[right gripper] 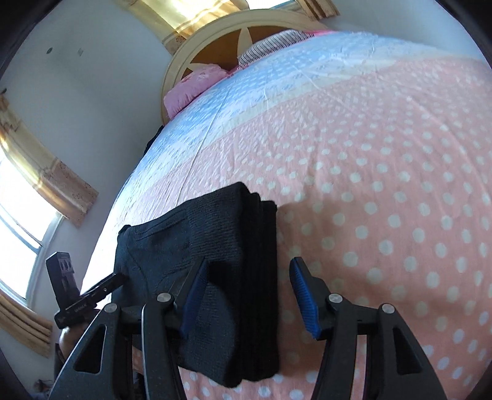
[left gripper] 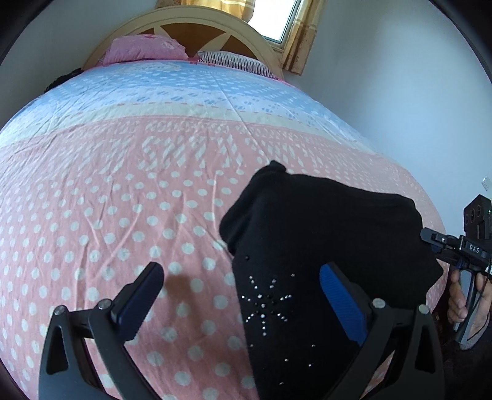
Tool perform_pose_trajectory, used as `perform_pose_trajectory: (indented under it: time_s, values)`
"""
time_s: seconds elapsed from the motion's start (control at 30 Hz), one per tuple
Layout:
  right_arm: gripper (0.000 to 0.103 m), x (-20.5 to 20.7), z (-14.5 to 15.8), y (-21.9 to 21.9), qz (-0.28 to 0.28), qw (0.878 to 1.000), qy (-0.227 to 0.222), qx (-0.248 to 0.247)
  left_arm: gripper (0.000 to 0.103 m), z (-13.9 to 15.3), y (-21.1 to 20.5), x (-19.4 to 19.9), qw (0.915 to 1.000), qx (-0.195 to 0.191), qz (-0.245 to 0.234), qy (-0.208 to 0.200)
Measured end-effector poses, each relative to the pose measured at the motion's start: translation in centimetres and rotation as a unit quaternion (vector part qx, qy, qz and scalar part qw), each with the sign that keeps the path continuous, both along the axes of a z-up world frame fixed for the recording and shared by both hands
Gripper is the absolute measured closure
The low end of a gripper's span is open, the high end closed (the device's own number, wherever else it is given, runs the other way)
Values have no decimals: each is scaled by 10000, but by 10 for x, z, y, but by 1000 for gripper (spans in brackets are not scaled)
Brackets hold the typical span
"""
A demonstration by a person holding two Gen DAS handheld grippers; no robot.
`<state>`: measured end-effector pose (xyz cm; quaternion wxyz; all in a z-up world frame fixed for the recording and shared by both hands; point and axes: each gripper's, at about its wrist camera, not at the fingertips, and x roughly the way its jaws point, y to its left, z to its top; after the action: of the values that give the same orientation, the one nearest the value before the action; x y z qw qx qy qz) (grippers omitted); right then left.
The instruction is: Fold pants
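Looking from left wrist: folded black pants lay on the bed; left hand-held gripper gaped, empty.
Right wrist: right hand-held gripper stood half-open astride the bundle's edge, gripping nothing, seemingly released.

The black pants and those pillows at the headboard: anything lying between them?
Nothing: only bare dotted bedspread lies between pants and pillows, shown in both views.

Home bedroom. Big bed w/ pink polka-dot sheet, wooden arched headboard, pink pillow & striped pillow at the top. Yellow curtains on windows, plain white walls.
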<state>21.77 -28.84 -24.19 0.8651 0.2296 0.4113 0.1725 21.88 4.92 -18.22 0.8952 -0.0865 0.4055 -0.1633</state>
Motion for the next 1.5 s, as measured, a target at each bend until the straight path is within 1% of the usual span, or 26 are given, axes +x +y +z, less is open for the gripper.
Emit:
perform_pose_trajectory:
  time_s: [0.07, 0.13, 0.2, 0.23, 0.3, 0.37, 0.4, 0.43, 0.47, 0.53, 0.57, 0.63, 0.67, 0.73, 0.83, 0.93, 1.07, 1.13, 1.23, 1.4, 1.5]
  values:
    - [47, 2, -1, 2, 46, 10000, -12, 1, 0, -1, -2, 2, 9999, -80, -90, 31]
    - [47, 2, -1, 4, 64, 10000, 11, -24, 0, -2, -5, 4, 9999, -57, -132, 11]
    - [49, 2, -4, 3, 71, 9999, 49, 134, 1, -3, -8, 5, 9998, -52, -192, 10]
    - [53, 2, -7, 3, 117, 9997, 68, 216, 3, -3, -8, 5, 9997, -65, -226, 6]
    - [54, 2, -11, 5, 147, 9995, 71, 272, 10, -3, -13, 5, 9993, -147, -350, 21]
    - [59, 2, -12, 5, 152, 9994, 67, 316, 13, -3, -17, 7, 9991, -149, -395, 23]
    - [64, 2, -12, 3, 160, 9991, 67, 389, 18, -2, -19, 6, 9990, -134, -418, 6]
    - [68, 1, -13, 2, 173, 9988, 51, 460, 27, -2, -20, 6, 9989, -159, -445, 0]
    - [69, 0, -13, 2, 196, 9986, 24, 485, 31, -1, -20, 5, 9986, -222, -487, 13]
    - [73, -4, -9, 7, 225, 9990, -85, 379, 43, 0, -22, 3, 9985, -222, -506, -10]
    - [73, -7, -5, 11, 248, 9991, -175, 287, 47, 1, -23, 1, 9984, -193, -538, -56]
    - [75, -12, 0, 16, 263, 9991, -301, 161, 62, 4, -24, -1, 9982, -163, -565, -123]
    - [75, -14, 3, 18, 262, 9990, -354, 118, 65, 5, -24, -2, 9981, -150, -573, -142]
    - [76, -18, 8, 22, 273, 9986, -448, 53, 75, 7, -25, -4, 9980, -87, -599, -203]
    - [77, -22, 16, 25, 295, 9979, -585, -4, 83, 11, -27, -8, 9978, 55, -590, -308]
    - [77, -23, 25, 30, 329, 9969, -704, -77, 88, 17, -26, -11, 9975, 180, -535, -420]
    - [77, -21, 39, 40, 410, 9957, -819, -136, 90, 28, -24, -20, 9961, 417, -437, -646]
    - [78, -18, 44, 44, 468, 9950, -864, -177, 91, 31, -20, -24, 9954, 468, -390, -735]
    - [78, -8, 53, 59, 615, 9937, -901, -266, 91, 35, -10, -27, 9954, 464, -293, -785]
    - [78, 11, 66, 92, 971, 9898, -935, -462, 91, 41, 15, -32, 9954, 419, 0, -862]
    - [78, 23, 71, 114, 1159, 9874, -952, -497, 91, 47, 33, -34, 9946, 403, 174, -936]
